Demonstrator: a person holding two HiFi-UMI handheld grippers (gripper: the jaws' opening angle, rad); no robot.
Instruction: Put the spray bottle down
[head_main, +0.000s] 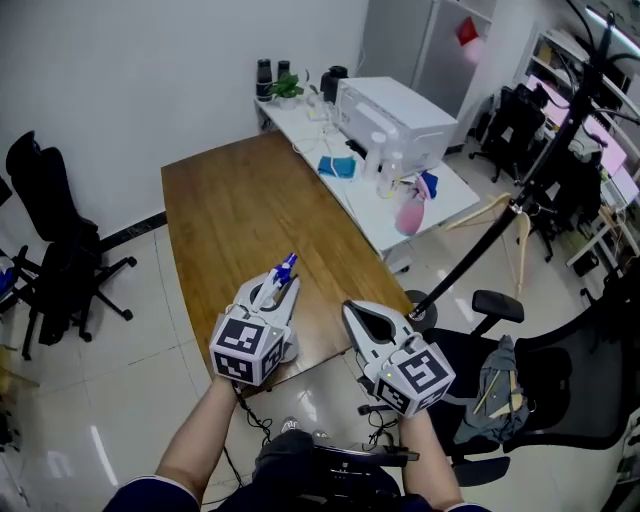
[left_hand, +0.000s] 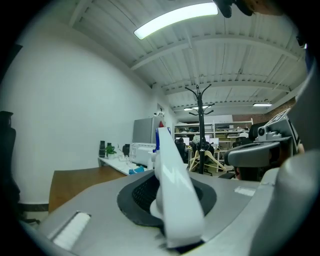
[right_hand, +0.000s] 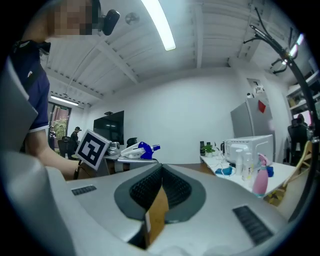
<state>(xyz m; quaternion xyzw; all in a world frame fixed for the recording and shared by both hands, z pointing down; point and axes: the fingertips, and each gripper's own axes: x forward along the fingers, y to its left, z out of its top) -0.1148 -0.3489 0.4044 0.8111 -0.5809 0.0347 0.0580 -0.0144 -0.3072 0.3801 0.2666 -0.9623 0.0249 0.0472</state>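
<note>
Left gripper (head_main: 285, 288) fingers clamp the spray bottle (left_hand: 172, 185) above the worktop's (head_main: 240, 210) near edge; right gripper (head_main: 355, 315) fingers pinch a brown strip (right_hand: 156, 215).

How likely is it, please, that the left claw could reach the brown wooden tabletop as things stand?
Probably yes: the left claw, shut on the white spray bottle with blue nozzle, appears to hover over the near end of the brown wooden tabletop, which looks bare.
</note>
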